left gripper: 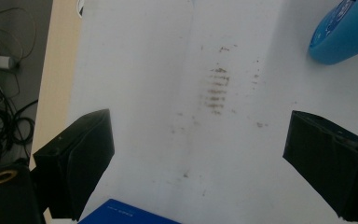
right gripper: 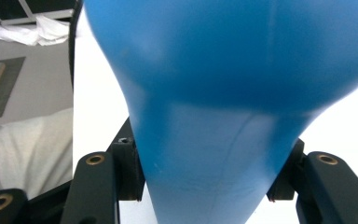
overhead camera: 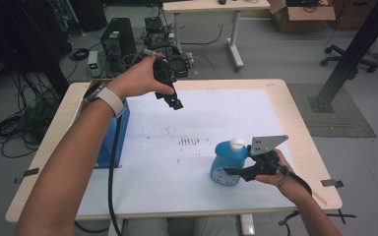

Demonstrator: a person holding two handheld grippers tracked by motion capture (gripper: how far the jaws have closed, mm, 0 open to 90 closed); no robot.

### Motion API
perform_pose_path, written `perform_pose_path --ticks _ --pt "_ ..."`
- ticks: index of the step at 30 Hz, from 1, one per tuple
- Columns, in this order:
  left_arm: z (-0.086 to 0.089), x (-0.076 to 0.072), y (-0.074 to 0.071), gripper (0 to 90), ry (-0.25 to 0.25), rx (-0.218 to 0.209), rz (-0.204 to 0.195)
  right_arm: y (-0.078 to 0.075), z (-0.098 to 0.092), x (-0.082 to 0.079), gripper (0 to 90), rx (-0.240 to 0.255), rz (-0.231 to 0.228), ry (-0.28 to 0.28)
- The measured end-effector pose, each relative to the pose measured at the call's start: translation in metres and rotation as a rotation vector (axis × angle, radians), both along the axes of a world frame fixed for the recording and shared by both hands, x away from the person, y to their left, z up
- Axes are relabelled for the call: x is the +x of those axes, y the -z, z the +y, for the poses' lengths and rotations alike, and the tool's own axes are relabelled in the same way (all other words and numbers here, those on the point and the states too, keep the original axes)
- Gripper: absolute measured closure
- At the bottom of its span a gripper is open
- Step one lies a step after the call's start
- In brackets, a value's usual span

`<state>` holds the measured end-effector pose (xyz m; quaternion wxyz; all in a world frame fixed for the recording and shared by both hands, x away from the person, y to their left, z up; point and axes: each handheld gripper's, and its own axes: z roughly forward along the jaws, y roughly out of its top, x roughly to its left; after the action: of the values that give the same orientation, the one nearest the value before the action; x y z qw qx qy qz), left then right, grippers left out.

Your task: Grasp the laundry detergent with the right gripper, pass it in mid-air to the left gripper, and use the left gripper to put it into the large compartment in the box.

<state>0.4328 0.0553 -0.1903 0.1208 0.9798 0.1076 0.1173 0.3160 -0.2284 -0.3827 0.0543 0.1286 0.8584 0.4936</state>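
Right gripper [overhead camera: 236,172] clamps my blue bottle [overhead camera: 226,164] at its narrow waist | left gripper [overhead camera: 170,96] hovers wide open, empty | risk: smooth taper slips, bottle tips onto table [overhead camera: 295,123]

A blue plastic bottle [overhead camera: 226,164] with a white cap [overhead camera: 236,144] stands upright on the white-covered worktop [overhead camera: 177,187]. Its narrow neck sits pinched between the 2 jaws of the right tongs [overhead camera: 241,172], both pressing its sides. It is well apart from the left tongs [overhead camera: 173,102], which are raised with jaws spread.
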Motion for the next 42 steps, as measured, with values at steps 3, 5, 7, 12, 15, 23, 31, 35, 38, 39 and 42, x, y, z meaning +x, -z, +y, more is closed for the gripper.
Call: perform_pose_path --ticks 3,5,7,12,15,23,31,35,38,39,42 --pt "0.000 -0.004 -0.002 8.9 0.009 -0.001 -0.006 -0.009 -0.001 0.000 44.4 0.009 -0.005 -0.004" --pt "0.000 -0.007 -0.004 8.9 0.015 -0.005 -0.011 -0.017 -0.002 0.000 44.4 0.005 -0.006 -0.010" --pt "0.001 -0.012 -0.006 8.9 0.025 -0.010 -0.016 -0.023 -0.002 0.000 44.4 0.000 -0.008 -0.021" --pt "0.001 -0.023 -0.012 8.8 0.046 -0.010 -0.018 -0.042 -0.001 0.000 44.4 -0.022 0.009 -0.055" --pt "0.001 -0.033 -0.017 8.7 0.065 -0.015 -0.025 -0.055 0.001 0.000 44.4 -0.047 0.014 -0.081" --pt "0.002 -0.054 -0.025 8.5 0.105 -0.015 -0.016 -0.085 0.007 -0.002 44.4 -0.067 -0.002 -0.134" --pt "0.003 -0.075 -0.035 7.5 0.141 -0.036 -0.010 -0.107 0.016 -0.003 44.4 -0.091 -0.012 -0.181" --pt "0.004 -0.084 -0.041 7.2 0.159 -0.068 0.008 -0.116 0.022 -0.003 44.4 -0.102 -0.011 -0.208" --pt "0.005 -0.089 -0.043 7.1 0.167 -0.070 0.012 -0.119 0.026 -0.003 44.4 -0.107 -0.008 -0.222" --pt "0.006 -0.093 -0.045 7.0 0.178 -0.068 0.023 -0.122 0.030 -0.003 44.4 -0.112 -0.010 -0.229" --pt "0.008 -0.100 -0.048 6.0 0.190 -0.113 0.058 -0.125 0.036 -0.002 44.4 -0.121 -0.016 -0.237"
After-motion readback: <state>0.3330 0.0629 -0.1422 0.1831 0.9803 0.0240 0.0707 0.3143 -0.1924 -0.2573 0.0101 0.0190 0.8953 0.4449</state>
